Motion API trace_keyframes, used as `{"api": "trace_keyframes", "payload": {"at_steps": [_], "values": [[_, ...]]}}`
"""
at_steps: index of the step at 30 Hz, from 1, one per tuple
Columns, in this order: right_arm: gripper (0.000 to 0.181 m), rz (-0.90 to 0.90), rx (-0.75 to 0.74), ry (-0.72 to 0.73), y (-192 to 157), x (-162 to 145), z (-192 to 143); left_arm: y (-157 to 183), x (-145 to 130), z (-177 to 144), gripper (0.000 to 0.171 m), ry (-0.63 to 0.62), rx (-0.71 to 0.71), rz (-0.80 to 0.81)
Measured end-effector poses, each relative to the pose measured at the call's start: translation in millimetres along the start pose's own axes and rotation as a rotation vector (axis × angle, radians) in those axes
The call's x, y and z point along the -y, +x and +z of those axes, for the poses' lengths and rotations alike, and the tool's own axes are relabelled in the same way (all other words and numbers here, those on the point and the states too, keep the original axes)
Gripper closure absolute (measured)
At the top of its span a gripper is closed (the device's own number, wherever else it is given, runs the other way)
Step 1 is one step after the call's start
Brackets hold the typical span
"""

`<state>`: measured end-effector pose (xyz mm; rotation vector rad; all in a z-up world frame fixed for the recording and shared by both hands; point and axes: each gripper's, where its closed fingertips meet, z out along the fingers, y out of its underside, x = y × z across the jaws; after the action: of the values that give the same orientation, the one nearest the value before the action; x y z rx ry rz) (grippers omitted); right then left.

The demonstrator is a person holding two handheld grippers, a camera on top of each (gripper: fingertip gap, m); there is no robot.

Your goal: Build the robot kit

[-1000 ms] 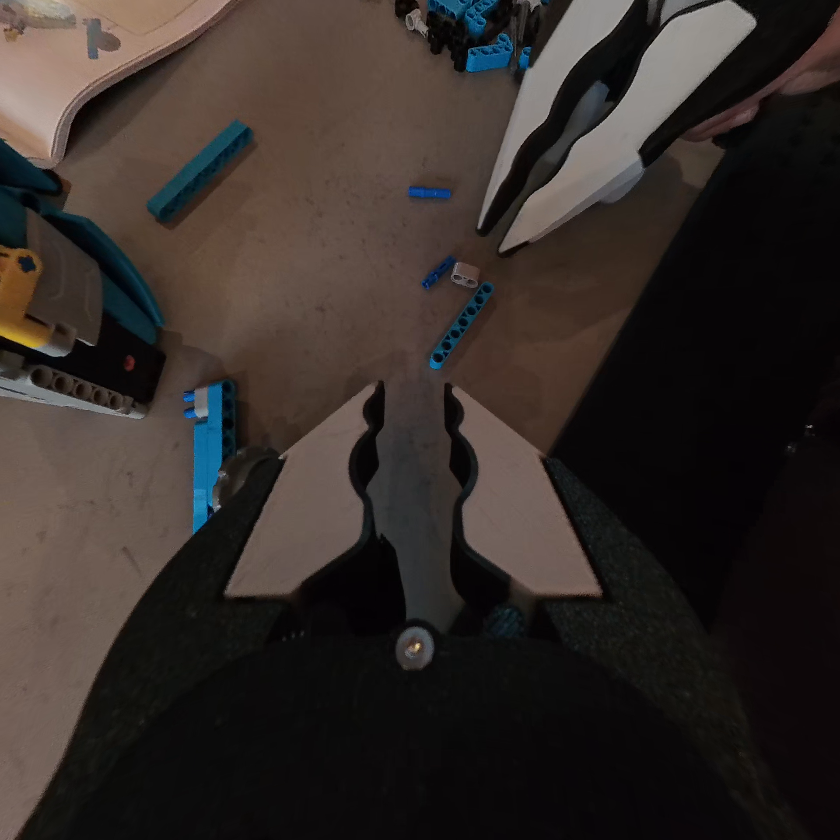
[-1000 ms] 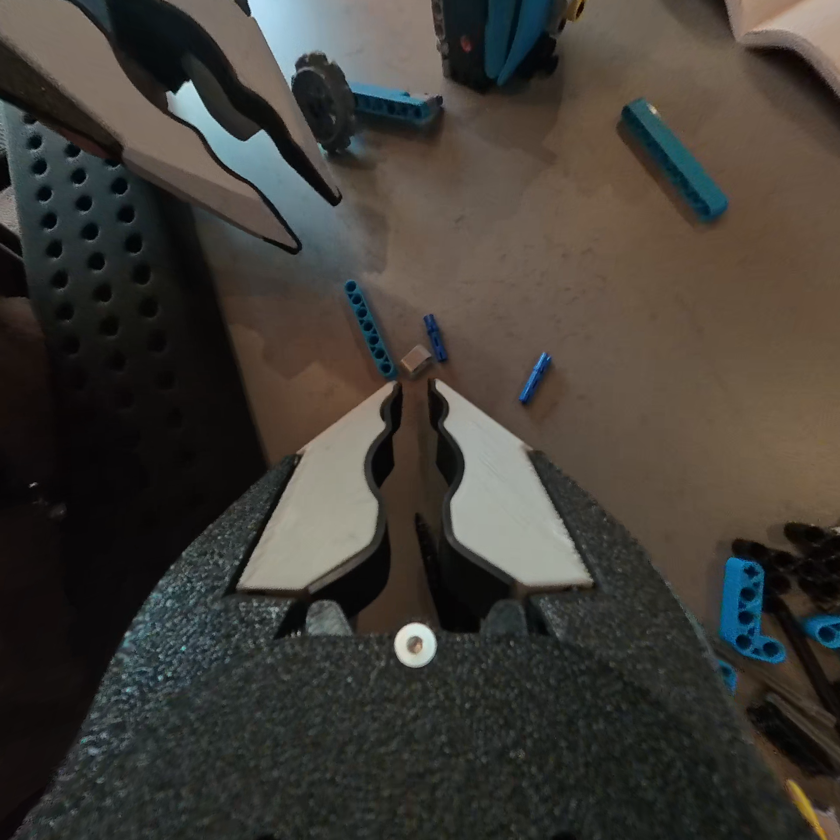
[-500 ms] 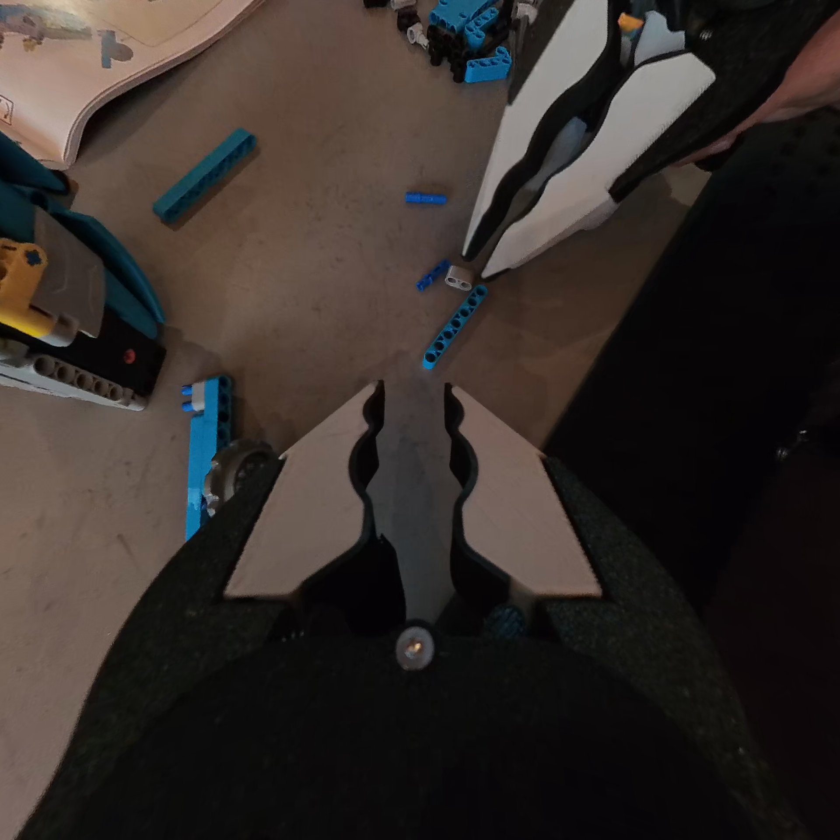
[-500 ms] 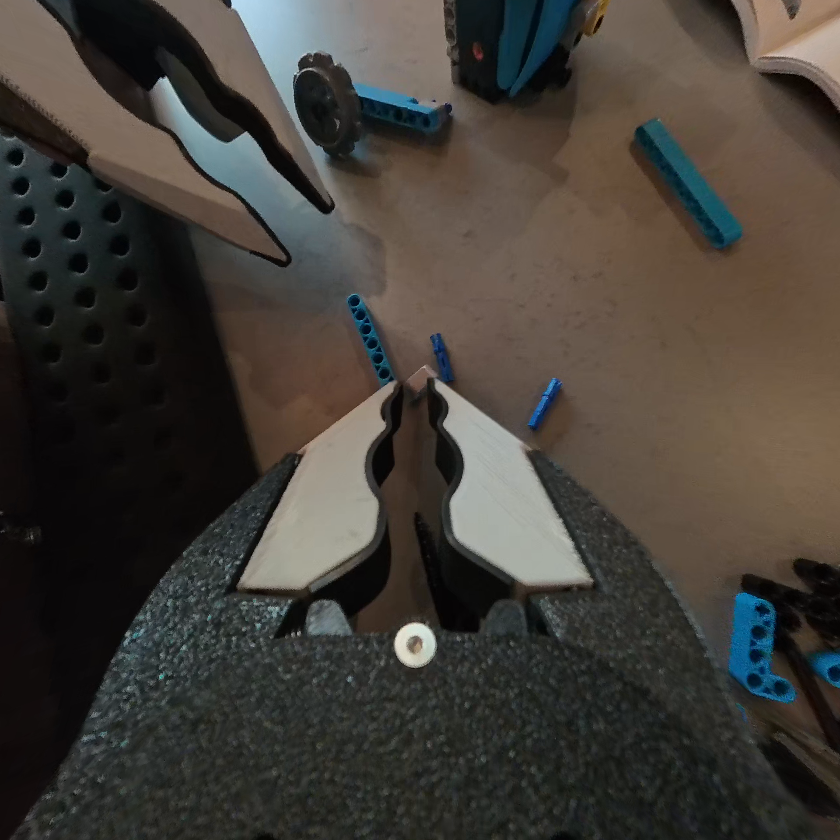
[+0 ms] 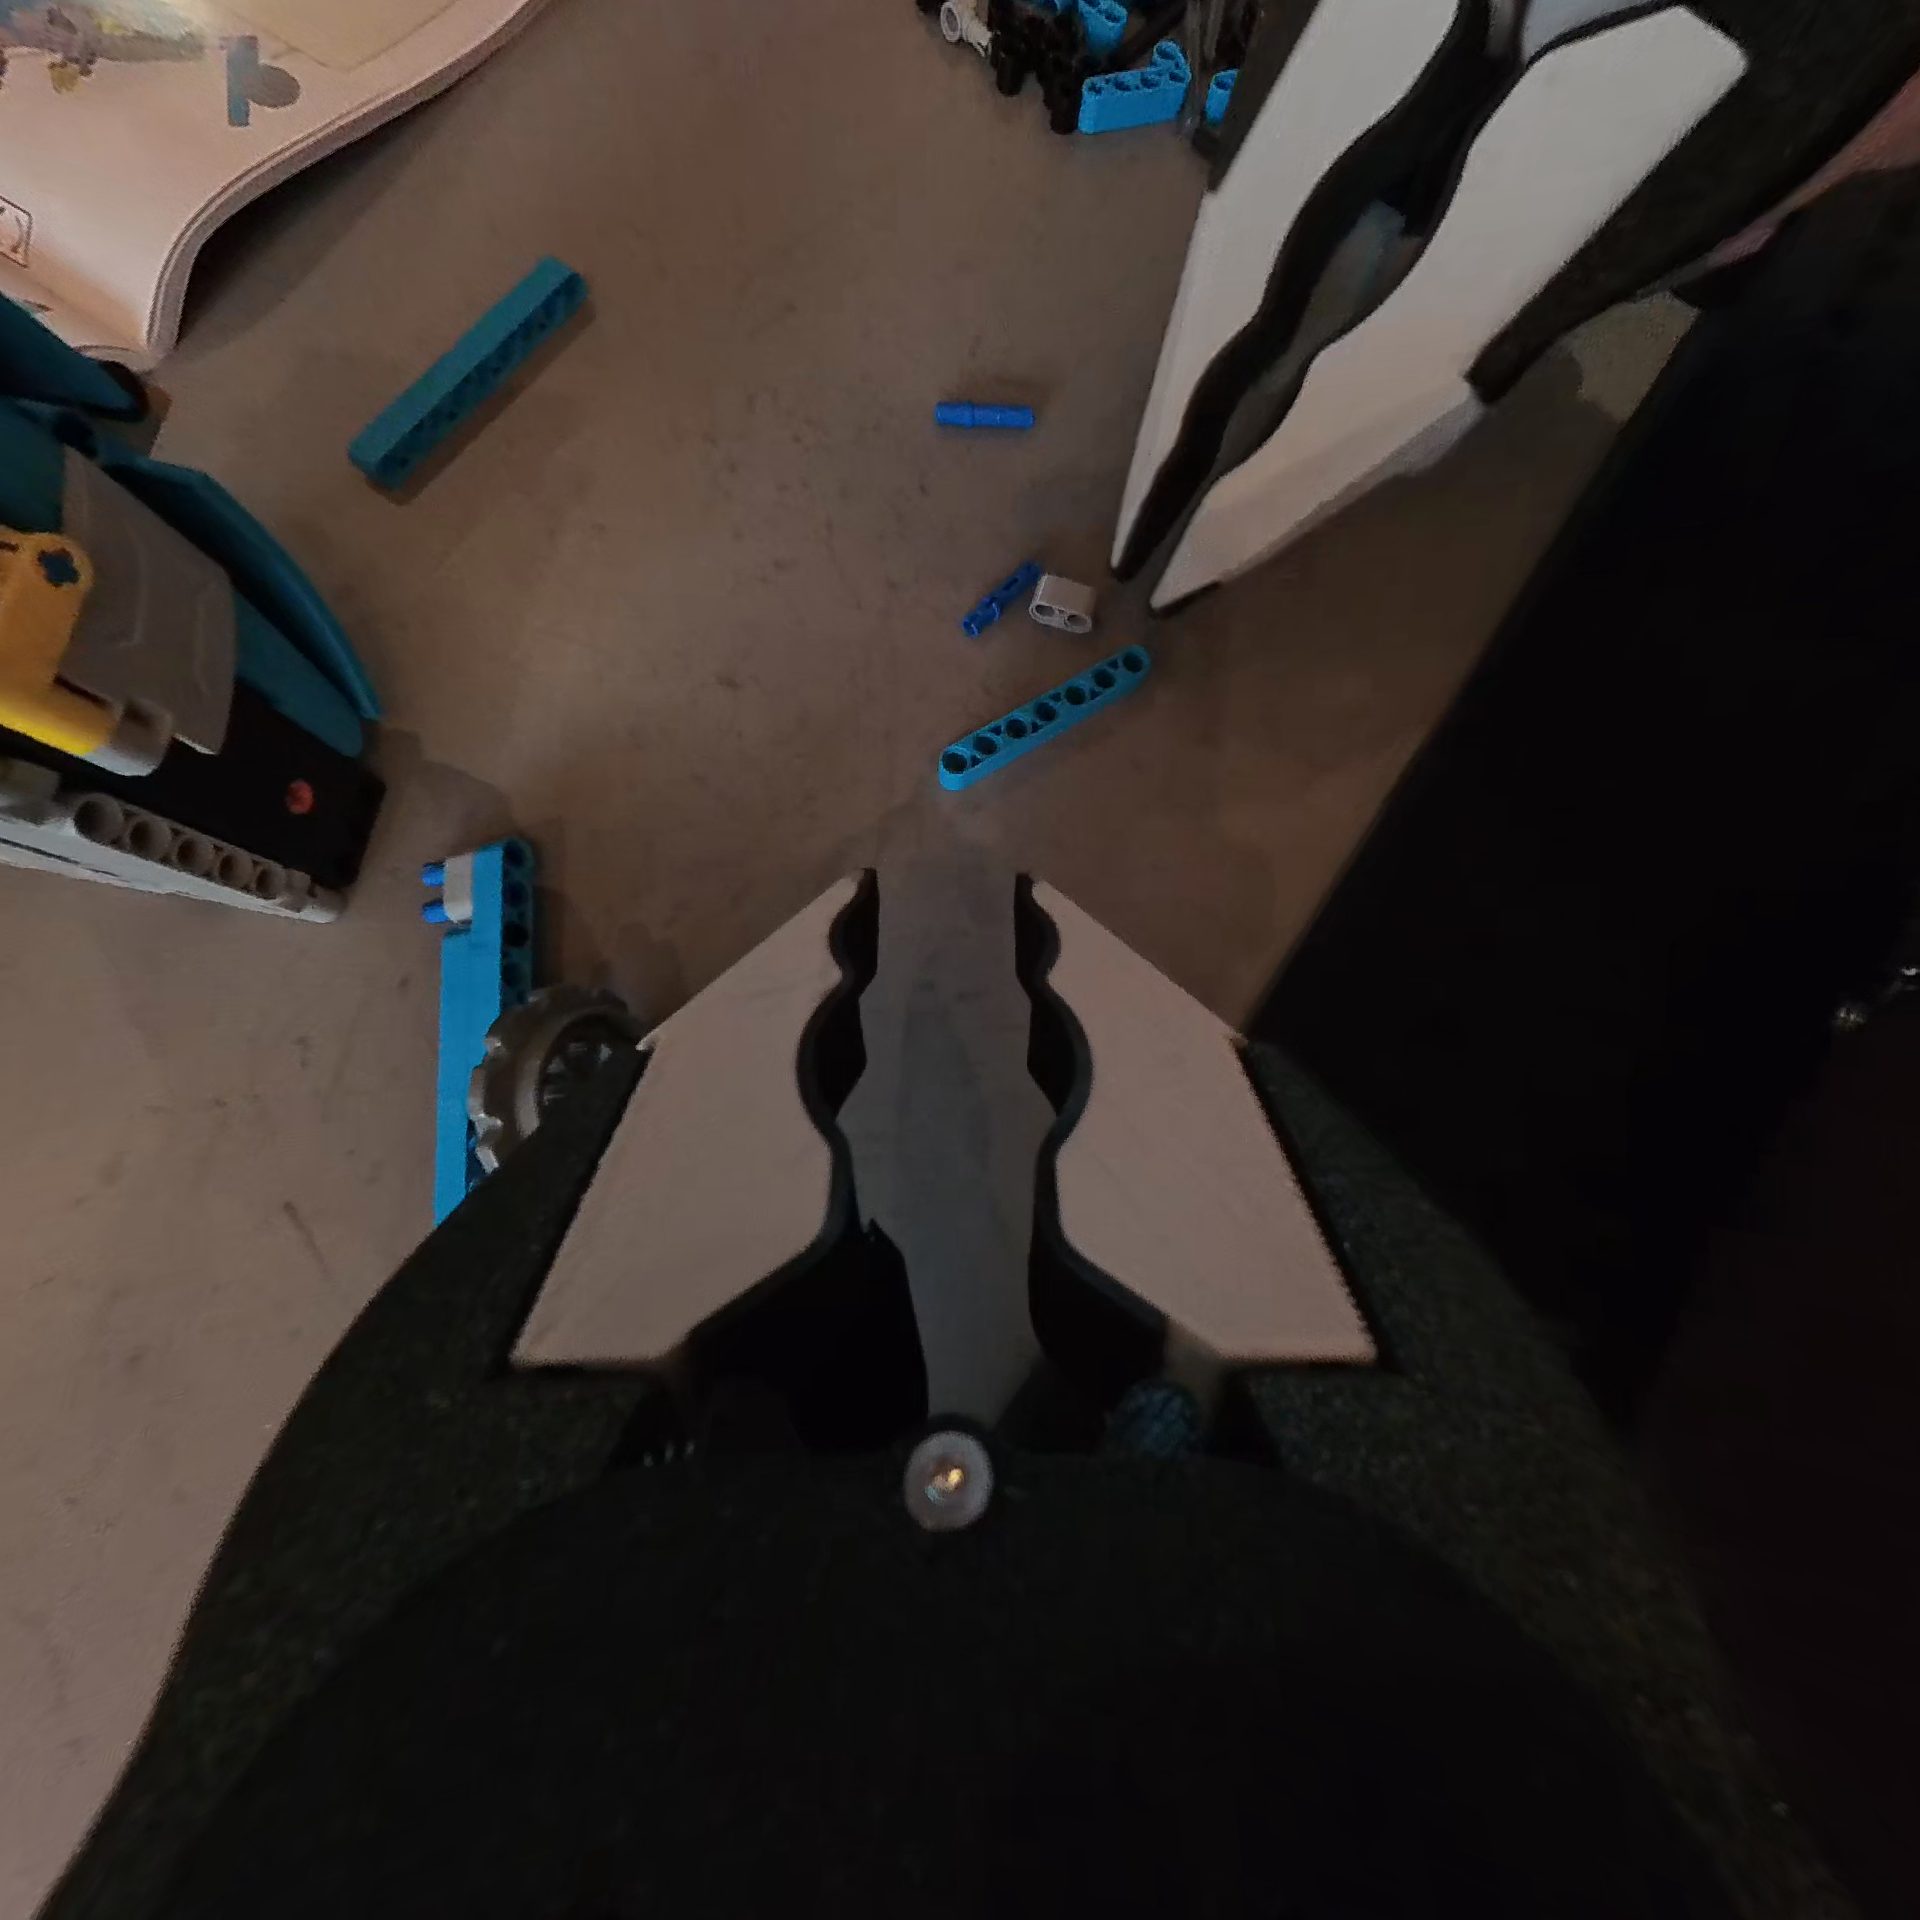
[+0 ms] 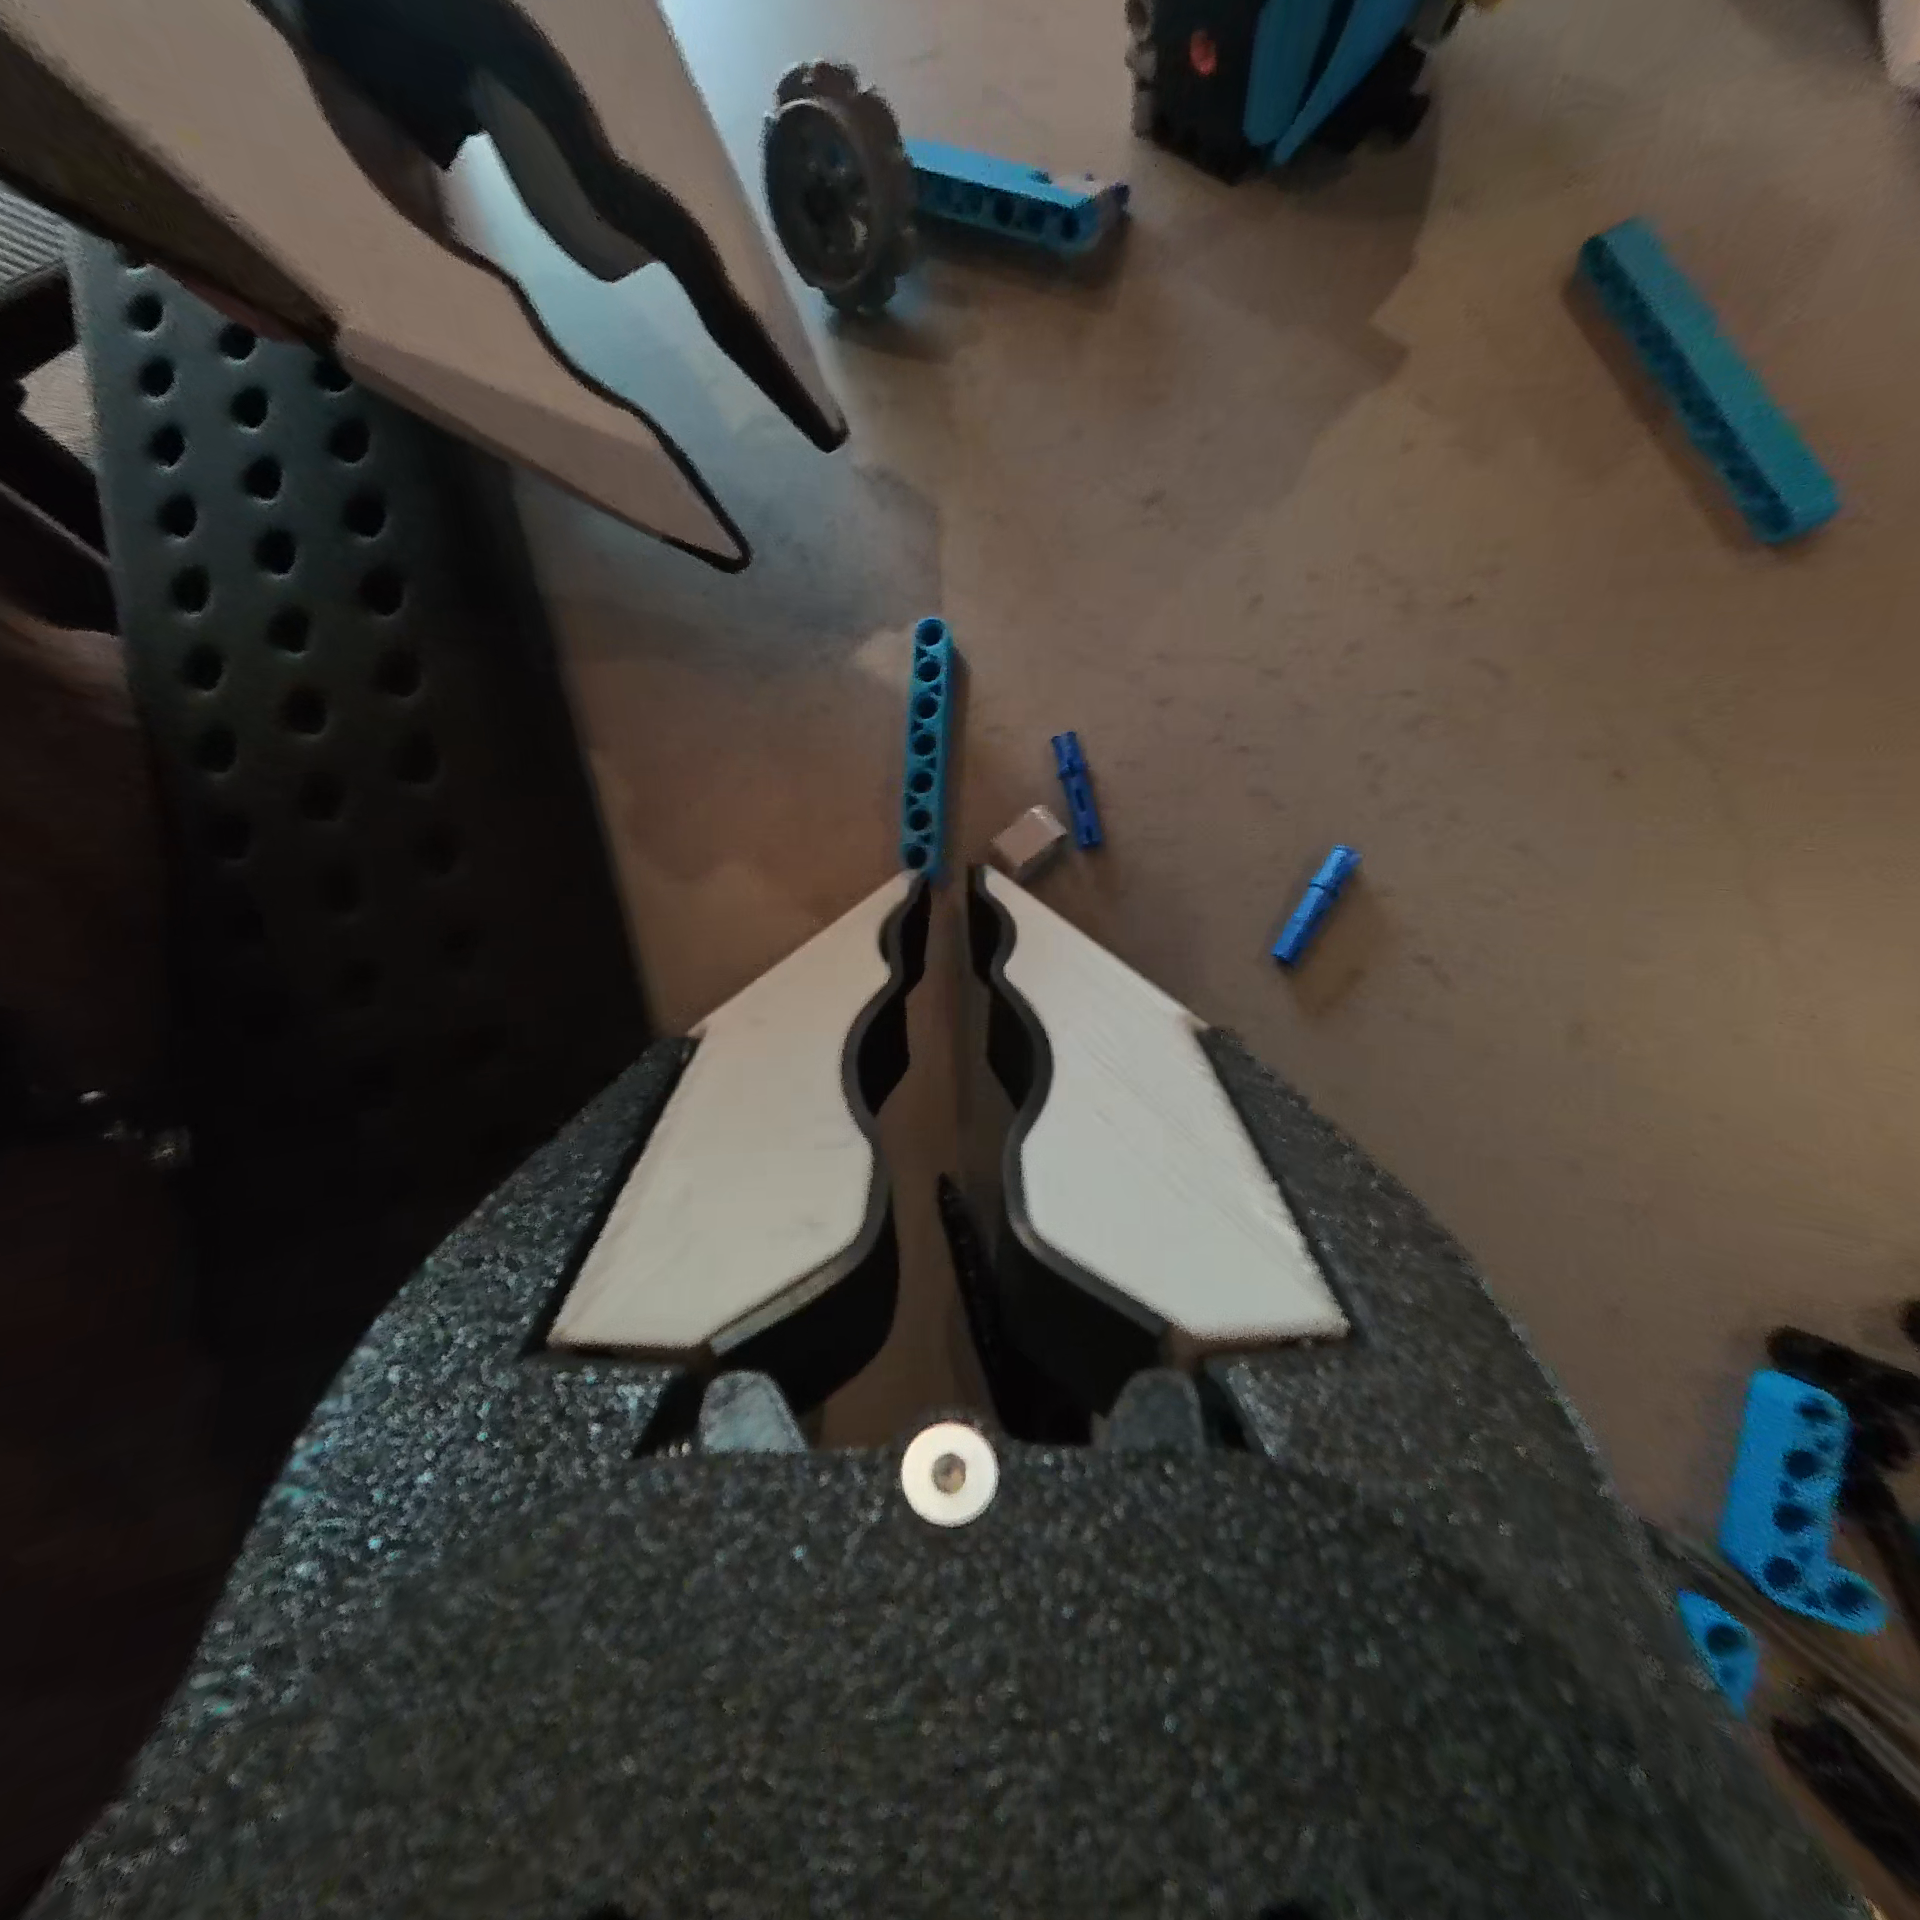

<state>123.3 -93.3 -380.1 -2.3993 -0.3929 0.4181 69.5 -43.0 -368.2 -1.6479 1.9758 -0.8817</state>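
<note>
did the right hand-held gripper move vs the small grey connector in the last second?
Yes. The right hand-held gripper first closed in on the small grey connector, then drew back a little; its tips now sit just right of it, near the thin blue beam.

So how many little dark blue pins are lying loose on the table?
2. One pin lies right beside the small grey block; the other pin lies alone farther right. More may hide in the parts pile.

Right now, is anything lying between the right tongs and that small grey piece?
Nothing visible does. The right tongs sit just short of the small grey connector, with bare table between; a blue pin lies beside it.
</note>
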Motion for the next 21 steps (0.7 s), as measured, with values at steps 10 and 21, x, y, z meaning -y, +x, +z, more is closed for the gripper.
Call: {"api": "trace_keyframes", "payload": {"at_steps": [10,21], "values": [[0.163,0.016,-0.154,0.012,15.5,1.1,1.1,-2.5,2.6,-2.1,0.146,0.013,0.01,-0.026],[0.164,0.022,-0.172,0.058,26.0,14.4,2.1,0.8,6.5,-0.5,0.146,0.023,-0.001,-0.033]]}}
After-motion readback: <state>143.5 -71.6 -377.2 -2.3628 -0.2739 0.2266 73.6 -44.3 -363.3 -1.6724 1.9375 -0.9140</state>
